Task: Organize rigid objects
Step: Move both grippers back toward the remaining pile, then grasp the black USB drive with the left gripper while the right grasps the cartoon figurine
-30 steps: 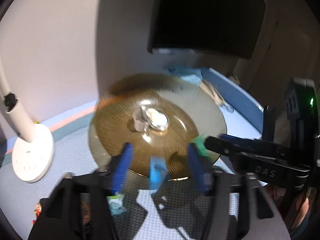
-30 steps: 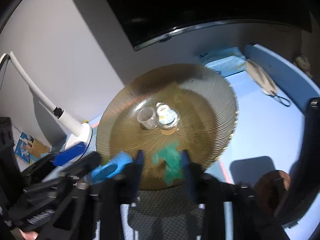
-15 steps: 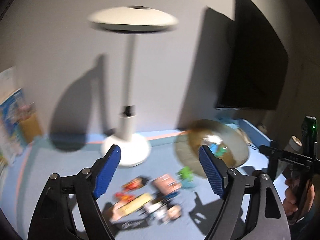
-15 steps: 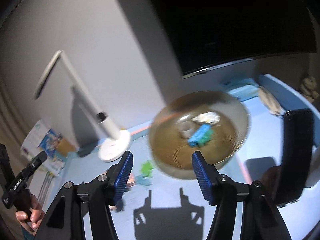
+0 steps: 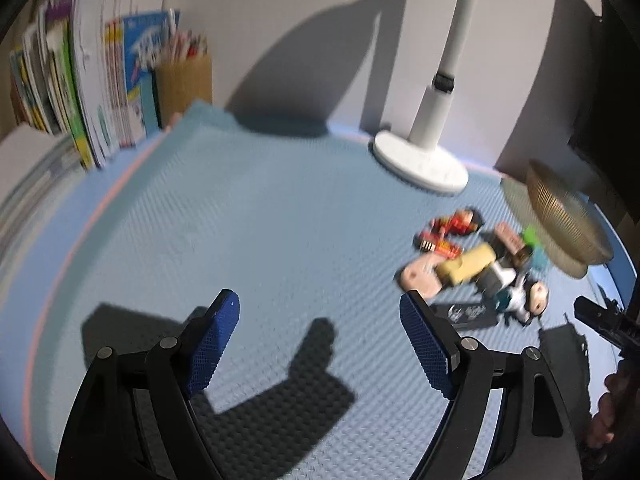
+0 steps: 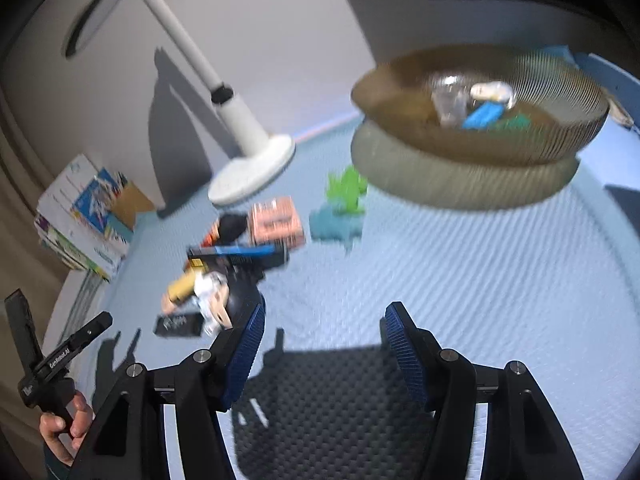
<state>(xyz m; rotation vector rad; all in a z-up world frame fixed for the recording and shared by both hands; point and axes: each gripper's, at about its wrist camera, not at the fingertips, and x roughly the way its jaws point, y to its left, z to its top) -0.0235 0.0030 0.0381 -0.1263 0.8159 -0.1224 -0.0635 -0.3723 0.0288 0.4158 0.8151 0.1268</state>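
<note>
The jumbled pile of small rigid toys (image 6: 236,256) lies on the blue textured table (image 6: 460,272), at ten o'clock from the right tool (image 6: 322,344) and nearer it than the left tool (image 5: 320,340); both gape empty.

A wide stretch of blue mat (image 5: 248,216) lies bare on the left. To the right, a pile of small toys (image 5: 476,264) crowds the space between the white lamp base (image 5: 420,160) and the ribbed bowl (image 6: 480,120). Books (image 5: 92,76) wall the far left edge.
</note>
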